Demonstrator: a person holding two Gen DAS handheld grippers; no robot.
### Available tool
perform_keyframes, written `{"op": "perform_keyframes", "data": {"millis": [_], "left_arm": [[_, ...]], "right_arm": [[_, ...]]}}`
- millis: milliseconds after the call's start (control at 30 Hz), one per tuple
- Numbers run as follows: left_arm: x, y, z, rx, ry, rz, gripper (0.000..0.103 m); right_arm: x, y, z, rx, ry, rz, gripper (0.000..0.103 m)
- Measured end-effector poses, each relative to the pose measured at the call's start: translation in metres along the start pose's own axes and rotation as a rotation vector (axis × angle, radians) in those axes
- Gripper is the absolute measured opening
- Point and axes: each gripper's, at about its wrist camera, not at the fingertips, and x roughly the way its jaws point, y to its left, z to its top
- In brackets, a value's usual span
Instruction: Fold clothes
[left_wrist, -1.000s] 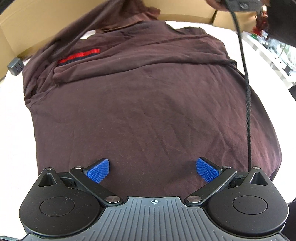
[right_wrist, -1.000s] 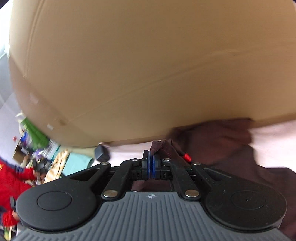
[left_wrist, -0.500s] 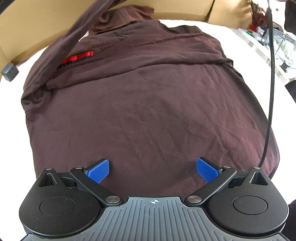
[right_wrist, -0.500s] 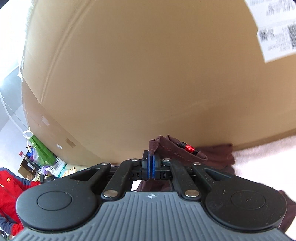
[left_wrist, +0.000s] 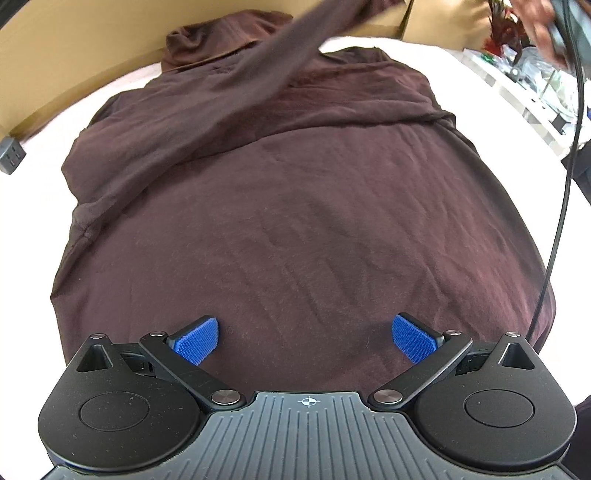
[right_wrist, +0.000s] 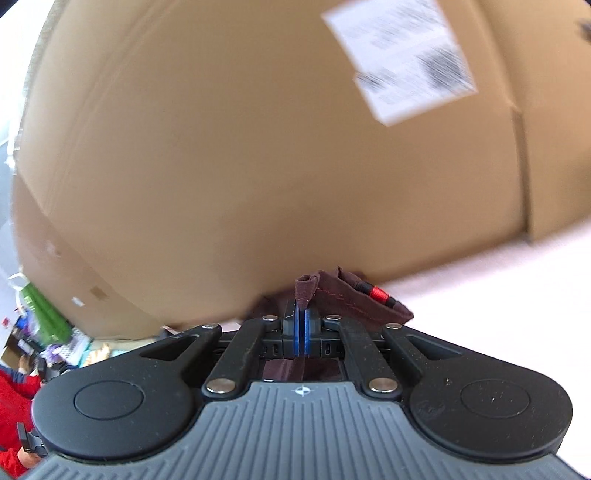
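Note:
A dark maroon long-sleeved shirt (left_wrist: 303, 206) lies spread on a white surface (left_wrist: 29, 206). My left gripper (left_wrist: 306, 334) hangs open over its near hem, blue pads wide apart with nothing between them. One sleeve (left_wrist: 258, 77) is lifted and stretched diagonally across the shirt's upper part toward the far right. My right gripper (right_wrist: 303, 325) is shut on that sleeve's cuff (right_wrist: 351, 295), which has a red band and sticks out past the pinched blue pads. A hand (left_wrist: 535, 22) holding the right gripper shows at the top right of the left wrist view.
Cardboard boxes (right_wrist: 258, 147) stand close along the far edge of the surface; one bears a white label (right_wrist: 399, 59). A small grey adapter (left_wrist: 11, 158) sits at the left edge. A black cable (left_wrist: 561, 184) hangs down the right side. Clutter fills the far right.
The right gripper has carried the sleeve across the shirt from the left toward the right, and it now covers the red chest stripe. The left gripper stayed put and open.

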Motion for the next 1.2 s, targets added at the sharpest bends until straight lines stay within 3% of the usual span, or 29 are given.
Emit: {"op": "perform_keyframes", "data": {"millis": [233, 467, 600, 700, 800, 900, 1100, 1200], "left_arm": [[0.001, 0.001, 0.003, 0.016, 0.008, -0.007, 0.103], [0.004, 0.003, 0.008, 0.033, 0.016, -0.013, 0.103], [0.005, 0.004, 0.012, 0.044, 0.02, -0.017, 0.103], [0.005, 0.002, 0.016, 0.056, 0.026, -0.018, 0.103], [0.005, 0.0, 0.019, 0.066, 0.03, -0.019, 0.103], [0.006, -0.001, 0.02, 0.07, 0.029, -0.022, 0.103], [0.006, 0.004, 0.021, 0.058, 0.026, -0.027, 0.103], [0.007, 0.005, 0.023, 0.059, 0.028, -0.03, 0.103]], "right_arm": [[0.007, -0.038, -0.037, 0.081, 0.053, -0.123, 0.003], [0.001, -0.043, -0.048, 0.126, 0.038, -0.13, 0.003], [0.001, -0.048, -0.056, 0.183, 0.09, -0.153, 0.003], [-0.004, -0.039, -0.039, 0.213, 0.039, -0.116, 0.003], [-0.014, -0.018, -0.014, 0.175, -0.06, -0.043, 0.003], [-0.018, -0.005, -0.005, 0.118, -0.091, -0.034, 0.003], [-0.003, -0.038, -0.052, 0.177, 0.071, -0.197, 0.003], [-0.003, -0.047, -0.069, 0.174, 0.102, -0.24, 0.003]]}}
